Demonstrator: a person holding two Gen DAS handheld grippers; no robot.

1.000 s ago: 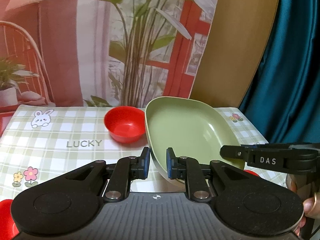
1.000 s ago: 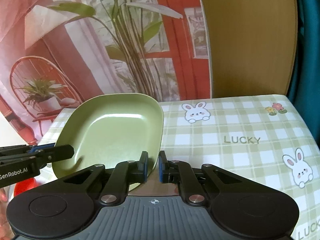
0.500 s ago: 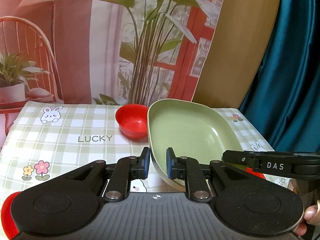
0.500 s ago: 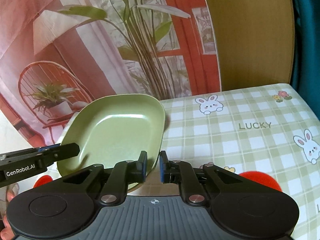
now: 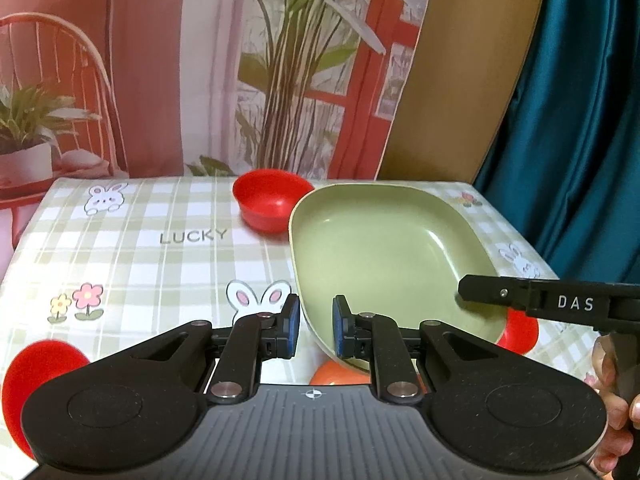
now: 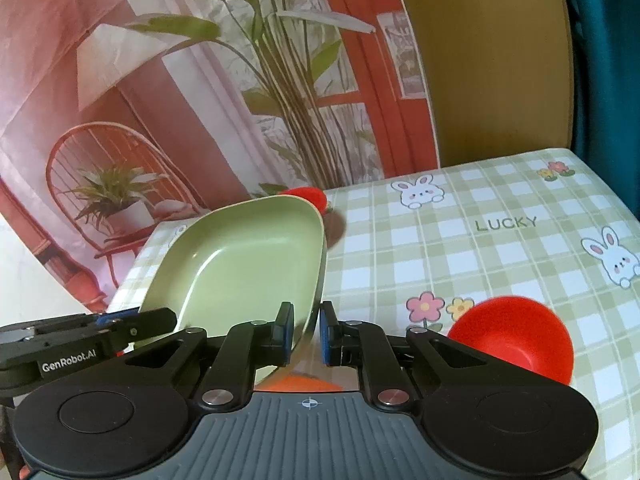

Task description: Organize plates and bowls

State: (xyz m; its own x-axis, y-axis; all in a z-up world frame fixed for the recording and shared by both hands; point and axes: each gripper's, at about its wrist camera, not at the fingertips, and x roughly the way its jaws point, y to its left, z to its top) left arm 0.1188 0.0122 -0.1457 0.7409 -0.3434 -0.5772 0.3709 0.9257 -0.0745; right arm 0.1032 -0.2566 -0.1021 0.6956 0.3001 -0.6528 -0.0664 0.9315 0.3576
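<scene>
A pale green squarish plate (image 5: 384, 256) hangs tilted above the table, held by both grippers. My left gripper (image 5: 314, 330) is shut on its near left rim. My right gripper (image 6: 306, 332) is shut on the opposite rim, where the plate (image 6: 248, 264) shows nearly edge-on. A red bowl (image 5: 272, 204) stands at the table's far side behind the plate. A second red bowl (image 6: 516, 344) sits to the right of my right gripper. A third red bowl (image 5: 40, 376) is at the near left. Something orange (image 5: 336, 374) lies under the plate, mostly hidden.
A green-and-white checked cloth (image 5: 160, 272) with rabbits and flowers covers the table. Behind it hang a printed backdrop (image 5: 160, 80) and a brown board (image 5: 460, 80). A teal curtain (image 5: 580, 120) lines the right side. A person's hand (image 5: 616, 412) holds the right gripper.
Both grippers have drawn the green plate back toward the table's near side. The far red bowl now looks farther off, and two more red bowls and the orange thing have come into view.
</scene>
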